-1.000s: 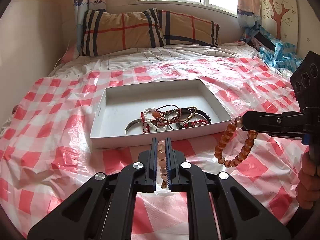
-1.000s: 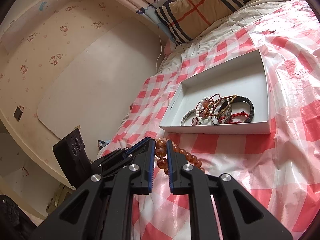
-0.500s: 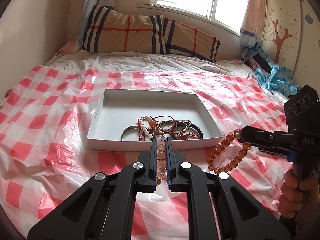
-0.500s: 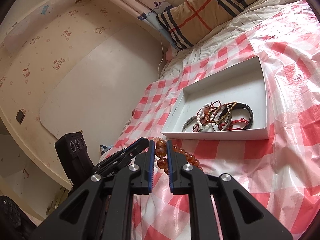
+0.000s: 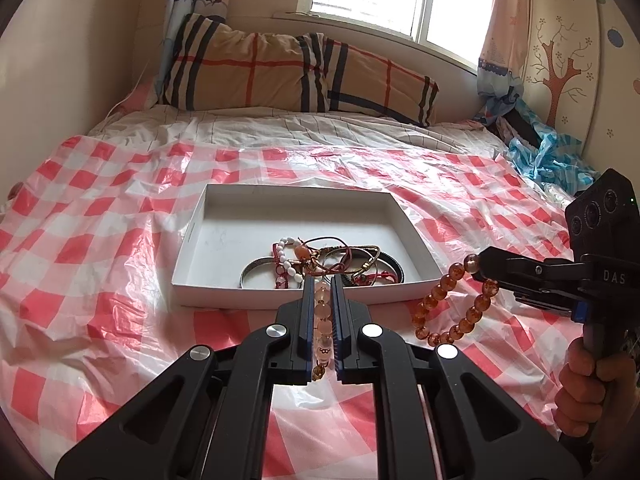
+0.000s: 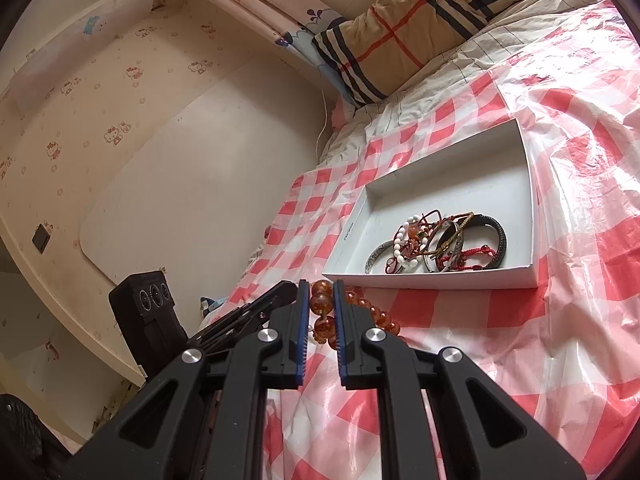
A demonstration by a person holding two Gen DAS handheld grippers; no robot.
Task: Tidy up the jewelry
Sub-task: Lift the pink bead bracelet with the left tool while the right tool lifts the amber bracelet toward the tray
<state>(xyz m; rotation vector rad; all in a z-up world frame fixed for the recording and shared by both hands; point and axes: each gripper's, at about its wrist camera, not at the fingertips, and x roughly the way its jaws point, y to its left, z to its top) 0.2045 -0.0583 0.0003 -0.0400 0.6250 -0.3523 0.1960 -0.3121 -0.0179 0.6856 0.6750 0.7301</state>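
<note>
A white shallow box [image 5: 200, 236] [image 6: 530, 216] lies on the red-checked bed cover and holds a tangle of bracelets [image 5: 320, 264] [image 6: 436, 246]. My left gripper [image 5: 322, 280] is shut on a pale pink bead bracelet [image 5: 321, 320], held above the cover just before the box's near wall. My right gripper [image 6: 321, 286] [image 5: 478, 266] is shut on an amber bead bracelet [image 6: 322, 304] [image 5: 452, 308] that hangs in a loop, to the right of the box's near corner. The left gripper also shows at lower left in the right wrist view [image 6: 256, 304].
The checked plastic cover [image 5: 100, 280] is wrinkled over the bed. Plaid pillows [image 5: 280, 72] lie at the head under the window. Blue cloth [image 5: 548, 160] is bunched at the far right. A wall [image 6: 160, 160] runs along the bed's left side.
Both grippers have risen and drawn back a little from the box, each keeping its bracelet. The amber bracelet still hangs right of the box's near corner.
</note>
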